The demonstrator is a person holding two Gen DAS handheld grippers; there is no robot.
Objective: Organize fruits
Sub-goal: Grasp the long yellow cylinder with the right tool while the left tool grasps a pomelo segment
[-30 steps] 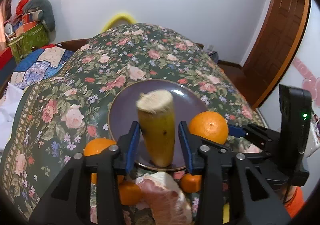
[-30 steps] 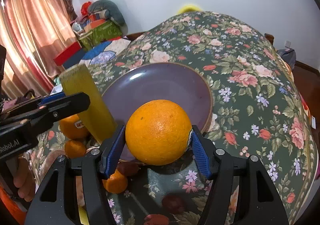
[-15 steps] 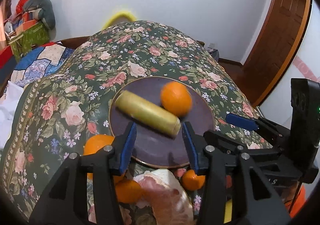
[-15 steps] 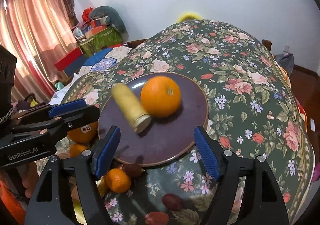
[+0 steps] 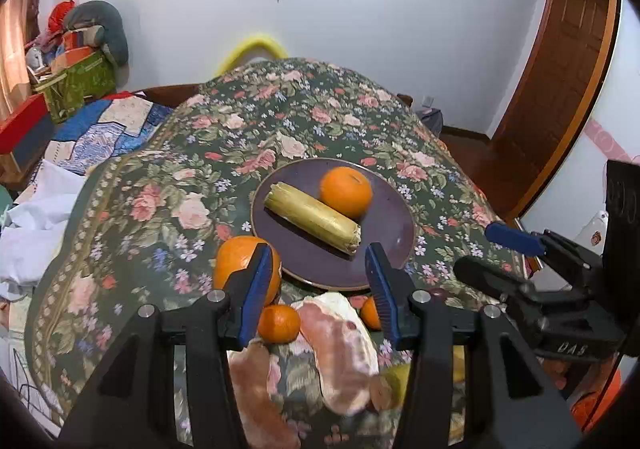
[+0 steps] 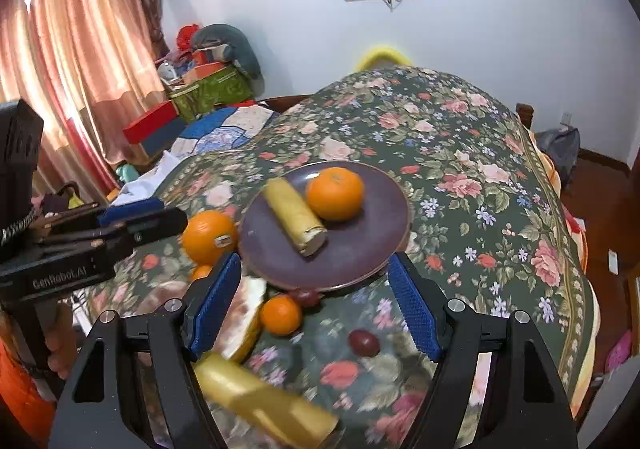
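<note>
We have both grippers hanging above the near side of the table with nothing in them: the left gripper [image 5: 318, 281] has its jaws spread wide, and the right gripper [image 6: 314, 305] is spread wider yet. Neither touches any fruit.

On the plate [image 5: 384, 257] lie two pieces, a cane stick [image 5: 314, 216] and an orange [image 5: 346, 191], pressed side by side. We judge that the stick rests flat because its round length would topple if stood on end, and the orange leans against it, which should keep it from rolling to the rim. The plate sits in the middle of the floral cloth [image 5: 160, 177], within easy reach of both grippers.

The rest waits unsorted on the cloth at the near edge of the plate: a big orange [image 6: 209, 236] with a sticker (just beside the rim, on the left), a small orange [image 6: 281, 315], two peeled pomelo wedges [image 5: 338, 345], a dark plum [image 6: 363, 343] and a second cane stick [image 6: 264, 405] right under the right gripper.

The plated stick is dull yellow-green with a fibrous pale cut end; its neighbour is bright, smooth-skinned and nearly round. The near fruit is blurred in the right view, so we cannot tell its finer detail.
</note>
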